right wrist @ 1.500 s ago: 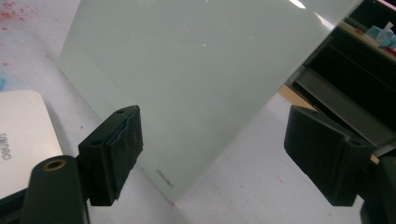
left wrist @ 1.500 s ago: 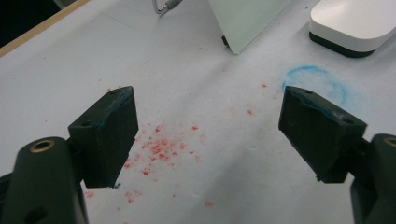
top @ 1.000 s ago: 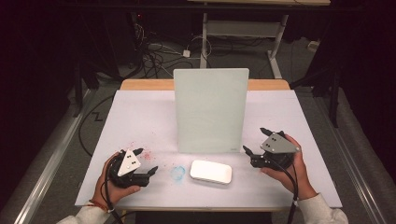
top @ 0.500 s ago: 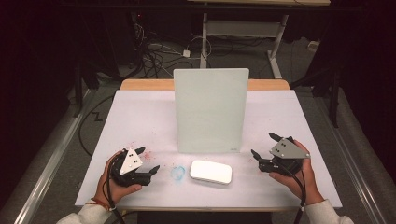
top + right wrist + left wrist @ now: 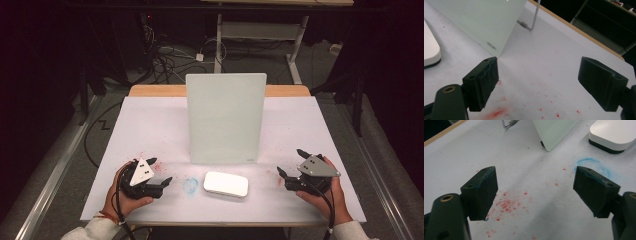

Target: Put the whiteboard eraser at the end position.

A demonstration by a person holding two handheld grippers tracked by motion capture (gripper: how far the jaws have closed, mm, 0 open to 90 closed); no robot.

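White worktop (image 5: 150, 125), board (image 5: 225, 117) mid-frame, eraser (image 5: 226, 184) lower centre. Both tools spread, empty: left (image 5: 159, 172), right (image 5: 291, 164) just widened. Next, likely: reach eraser.

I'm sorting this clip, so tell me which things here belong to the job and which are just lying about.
Likely in the job:
- white eraser block, lying flat between both grippers
- upright whiteboard
- left hand-held gripper, open
- right hand-held gripper, open

Lying about:
- red crumbs
- blue smudge
- cables on the floor

Board (image 5: 225, 117): smooth, frosted, glass-like panel
Eraser (image 5: 226, 183): glossy white plastic shell
Table cover (image 5: 150, 130): matt white sheet
Table edge (image 5: 155, 90): wood
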